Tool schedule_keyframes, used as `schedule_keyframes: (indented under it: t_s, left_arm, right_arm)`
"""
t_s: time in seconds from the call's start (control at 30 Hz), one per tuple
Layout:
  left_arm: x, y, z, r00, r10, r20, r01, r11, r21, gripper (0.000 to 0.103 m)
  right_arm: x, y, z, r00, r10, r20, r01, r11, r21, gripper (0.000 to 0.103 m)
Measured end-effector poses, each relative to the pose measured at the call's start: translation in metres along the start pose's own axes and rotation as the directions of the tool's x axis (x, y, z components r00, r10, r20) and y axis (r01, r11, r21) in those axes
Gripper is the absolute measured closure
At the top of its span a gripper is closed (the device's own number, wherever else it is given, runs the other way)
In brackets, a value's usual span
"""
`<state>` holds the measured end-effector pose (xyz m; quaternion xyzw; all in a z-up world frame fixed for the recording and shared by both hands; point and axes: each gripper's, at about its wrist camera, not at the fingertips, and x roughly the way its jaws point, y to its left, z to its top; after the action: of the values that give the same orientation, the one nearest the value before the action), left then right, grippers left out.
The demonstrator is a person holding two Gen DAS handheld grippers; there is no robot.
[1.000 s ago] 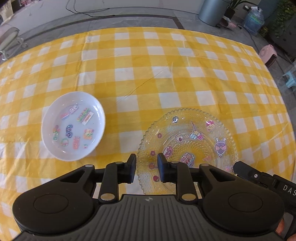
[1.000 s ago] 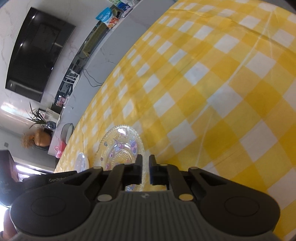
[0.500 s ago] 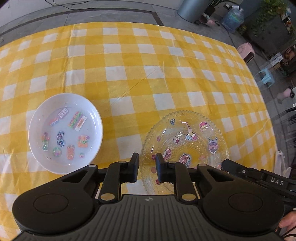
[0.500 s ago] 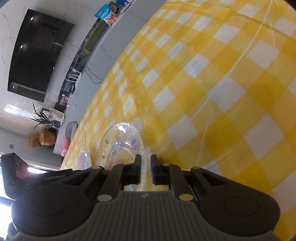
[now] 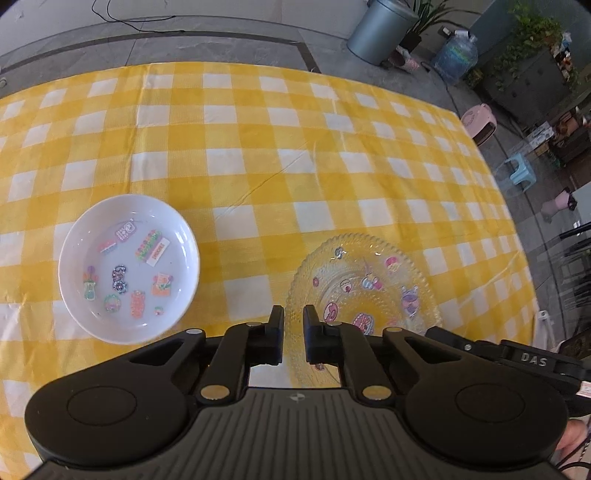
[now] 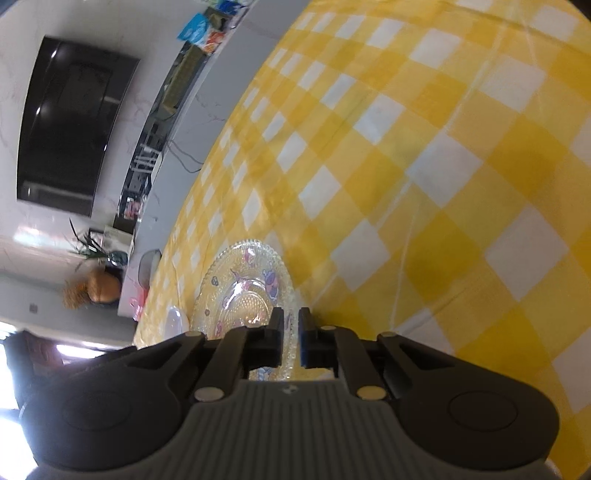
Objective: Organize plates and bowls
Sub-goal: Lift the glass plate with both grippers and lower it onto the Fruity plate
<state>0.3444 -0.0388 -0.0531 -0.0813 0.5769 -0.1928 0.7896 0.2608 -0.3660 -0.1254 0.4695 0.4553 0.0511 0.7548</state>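
Observation:
A clear beaded glass plate point(image 5: 364, 291) with cartoon stickers lies on the yellow checked tablecloth point(image 5: 258, 147). A white bowl point(image 5: 129, 267) with stickers inside sits to its left. My left gripper point(image 5: 293, 319) hovers above the plate's near left rim, jaws nearly closed with a narrow gap, holding nothing. In the right wrist view my right gripper point(image 6: 291, 320) has its jaws on either side of the glass plate's point(image 6: 243, 291) rim; the plate looks tilted up on edge. The white bowl point(image 6: 176, 320) shows small behind it.
The right gripper's body point(image 5: 517, 356) shows at the plate's right edge in the left wrist view. Beyond the table's far edge are a metal bin point(image 5: 380, 31), a water bottle point(image 5: 456, 55) and small stools point(image 5: 480, 123). A TV point(image 6: 70, 133) hangs on the wall.
The left gripper has drawn back and higher, so bowl and plate look smaller. The right gripper has moved in along the plate's rim, which now sits between its jaws.

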Motion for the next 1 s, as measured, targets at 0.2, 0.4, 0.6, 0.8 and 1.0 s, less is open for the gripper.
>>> schedule_keyframes:
  t_s: [0.2,0.4,0.6,0.8,1.0]
  left_arm:
    - [-0.012,-0.009,-0.005,1.0,-0.01,0.028,0.011,0.999,-0.042,0.095]
    - [-0.021,-0.029,-0.013,0.998,-0.013,0.055,0.016,0.998,-0.061,0.095]
    - [-0.038,-0.058,-0.029,0.996,0.008,0.084,-0.003,0.998,-0.056,0.097]
    - [-0.052,-0.088,-0.06,0.99,0.044,0.134,-0.036,0.997,-0.063,0.097]
    - [-0.055,-0.115,-0.102,0.984,0.08,0.157,-0.067,0.994,-0.086,0.097]
  right_arm:
    - [-0.012,-0.004,0.002,1.0,0.015,0.02,-0.016,0.999,0.051,0.099]
    - [-0.032,-0.01,0.002,0.999,0.024,0.043,-0.028,0.997,0.078,0.099]
    - [-0.06,-0.017,-0.001,0.998,0.034,0.045,-0.038,0.996,0.076,0.099]
    - [-0.089,-0.022,-0.012,0.999,0.015,0.039,-0.018,0.998,0.067,0.099]
    - [-0.119,-0.03,-0.022,1.0,-0.017,0.024,0.017,1.0,0.011,0.098]
